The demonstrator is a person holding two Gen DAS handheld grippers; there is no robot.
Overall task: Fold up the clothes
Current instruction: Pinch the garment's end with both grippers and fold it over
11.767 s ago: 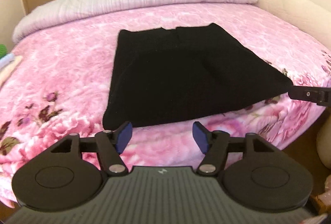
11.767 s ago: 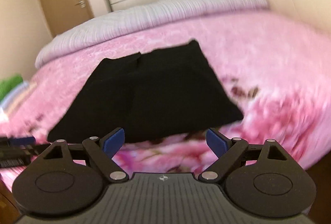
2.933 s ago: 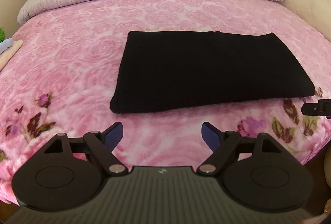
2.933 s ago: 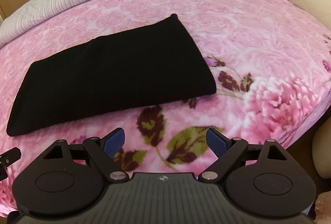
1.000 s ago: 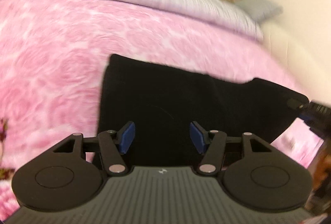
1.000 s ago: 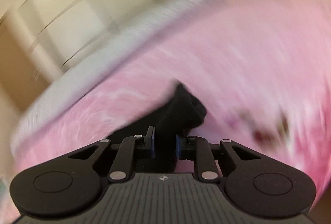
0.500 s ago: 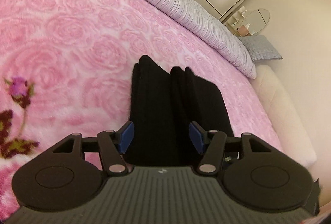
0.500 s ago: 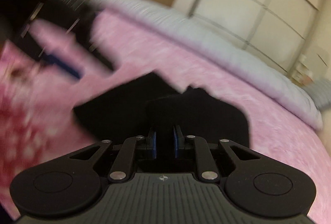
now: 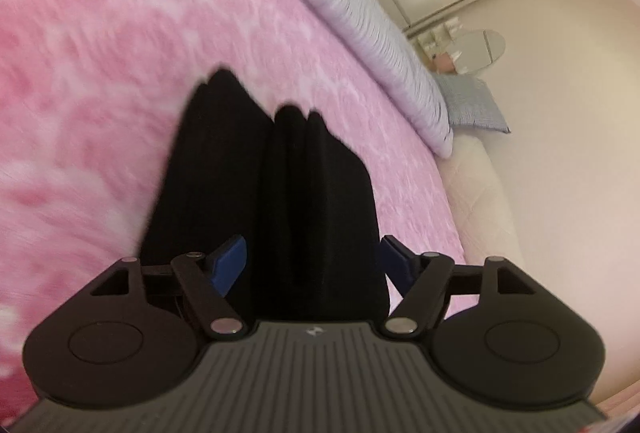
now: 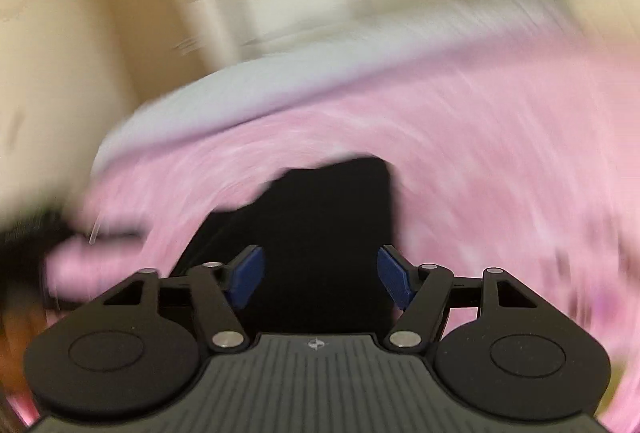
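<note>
Black garment (image 9: 276, 201) lies doubled over on the pink bed (image 9: 80, 73), last fold looks laid — L claw (image 9: 310, 265) & R claw (image 10: 320, 283) both spread, holding nothing; next prob. press layers flat, square edges w/ light touch.

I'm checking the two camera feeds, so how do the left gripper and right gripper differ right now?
The left gripper shows in a fairly sharp view; the right gripper shows in a heavily motion-blurred one. The left faces stacked folds of the black garment; the right faces one flat dark panel. Shared: both are open, blue pads apart, low over the garment on the pink blanket, gripping nothing.
</note>
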